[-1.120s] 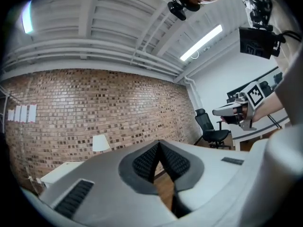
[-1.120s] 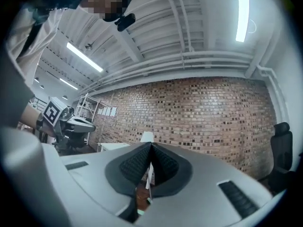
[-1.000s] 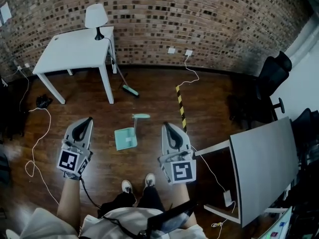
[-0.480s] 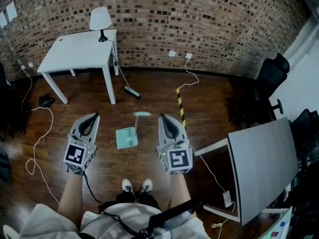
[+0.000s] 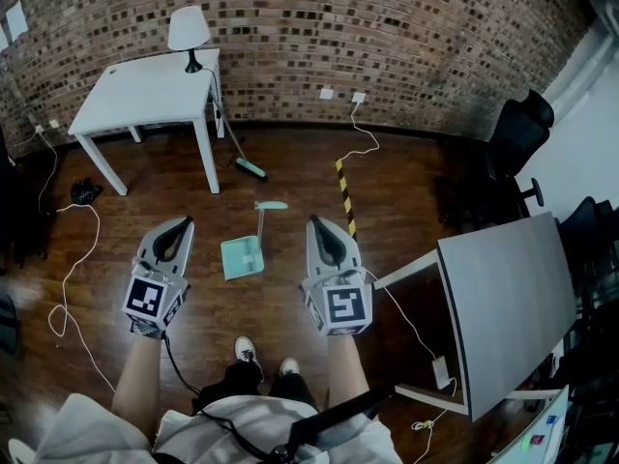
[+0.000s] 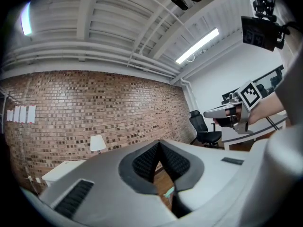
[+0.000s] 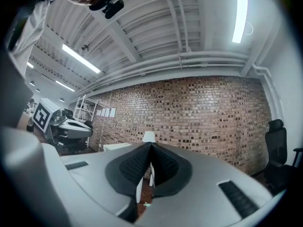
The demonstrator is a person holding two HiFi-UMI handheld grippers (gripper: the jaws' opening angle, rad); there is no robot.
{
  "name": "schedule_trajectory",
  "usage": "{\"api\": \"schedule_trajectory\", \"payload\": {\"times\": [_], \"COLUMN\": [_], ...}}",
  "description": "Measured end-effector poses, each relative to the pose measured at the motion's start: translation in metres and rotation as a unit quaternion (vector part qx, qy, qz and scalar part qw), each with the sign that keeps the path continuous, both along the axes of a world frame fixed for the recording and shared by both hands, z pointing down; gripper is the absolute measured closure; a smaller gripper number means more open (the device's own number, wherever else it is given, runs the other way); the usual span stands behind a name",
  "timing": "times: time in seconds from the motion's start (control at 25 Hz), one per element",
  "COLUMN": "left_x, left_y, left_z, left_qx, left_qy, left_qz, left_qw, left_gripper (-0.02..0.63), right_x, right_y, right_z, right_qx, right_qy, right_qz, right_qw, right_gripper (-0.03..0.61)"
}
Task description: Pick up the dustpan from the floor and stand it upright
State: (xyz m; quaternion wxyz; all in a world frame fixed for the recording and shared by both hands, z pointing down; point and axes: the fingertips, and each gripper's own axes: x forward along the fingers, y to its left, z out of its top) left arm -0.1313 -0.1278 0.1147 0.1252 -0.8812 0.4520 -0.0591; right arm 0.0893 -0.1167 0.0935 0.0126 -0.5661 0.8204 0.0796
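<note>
On the floor (image 5: 290,177) at twelve o'clock, the dustpan (image 5: 243,258) lies flat between your left tool (image 5: 173,231) and right tool (image 5: 322,230), both closed and empty. Open one, then lower it onto the handle (image 5: 261,228), which points to twelve.

dustpan (image 5: 242,258) | look: mint-green, long-handled, squarish pan, thin pale pole, mint grip at the far end | state: down on the dark wooden floor (image 5: 290,172), not upright | place: head view, just left of frame centre; pole runs from the pan up and slightly right
</note>
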Motion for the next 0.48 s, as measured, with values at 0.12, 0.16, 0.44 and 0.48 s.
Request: {"api": "schedule_trajectory", "payload": {"times": [0.12, 0.16, 0.44, 0.48], "left_x": [0.013, 0.016, 0.044, 0.05], "left_y": [0.025, 0.036, 0.166, 0.19], "left_z": [-0.004, -0.008, -0.019, -0.014], "left_qx": [0.01, 0.014, 0.03, 0.028], "left_qy": [-0.007, -0.008, -0.008, -0.008], "left_qz": [0.006, 0.005, -0.015, -0.018], "left_qw": [0.9999, 0.9999, 0.9994, 0.9994], "left_gripper": [0.611, 0.611, 0.611, 0.611], "right_x": [0.005, 0.007, 0.038, 0.044], "right_y": [0.025, 0.036, 0.165, 0.188], "right_z": [-0.004, -0.006, -0.007, -0.005], "right_qx": [0.005, 0.006, 0.016, 0.017], "right_qy": [-0.001, -0.002, -0.025, -0.027], "right_qz": [-0.005, -0.007, -0.025, -0.028], "right_qw": [1.0, 1.0, 0.999, 0.999], "right_gripper": [0.598, 0.598, 0.6, 0.6]}}
